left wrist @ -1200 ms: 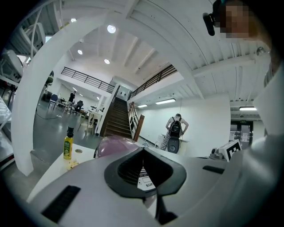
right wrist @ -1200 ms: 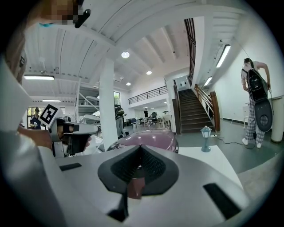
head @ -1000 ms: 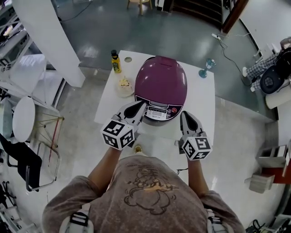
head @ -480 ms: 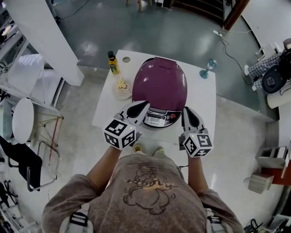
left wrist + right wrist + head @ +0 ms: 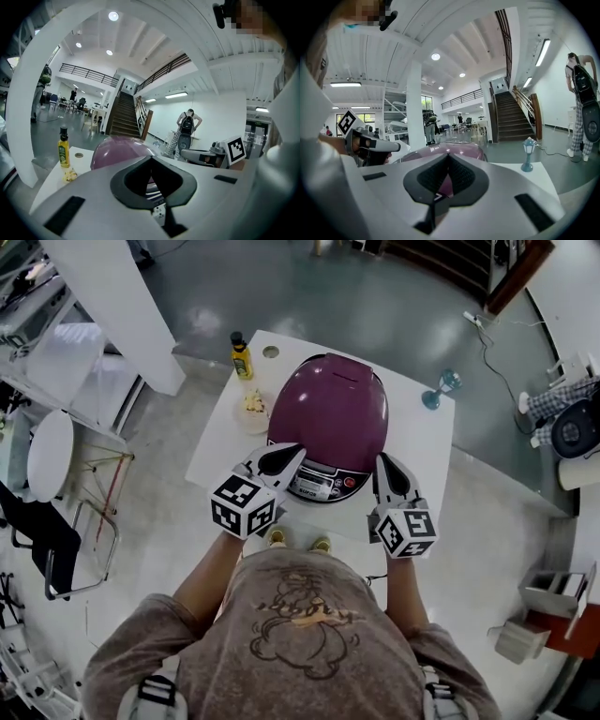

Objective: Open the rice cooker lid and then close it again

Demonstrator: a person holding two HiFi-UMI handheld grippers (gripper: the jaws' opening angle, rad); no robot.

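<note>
On a white table (image 5: 424,442), a purple rice cooker (image 5: 330,407) sits with its lid down and a hand-held gripper at each front corner.
Seen from above, the cooker fills the middle of the table, its control panel facing the near edge where the person stands. The left gripper (image 5: 296,449) has its jaws together with nothing between them, its tip just beside the panel's left end. The right gripper (image 5: 382,461), jaws also together and empty, is near the panel's right end. A yellow bottle (image 5: 241,356) stands at the far left corner, a small dish of food (image 5: 252,410) lies by the left edge, and a blue lamp ornament (image 5: 440,390) stands at the far right corner.
</note>
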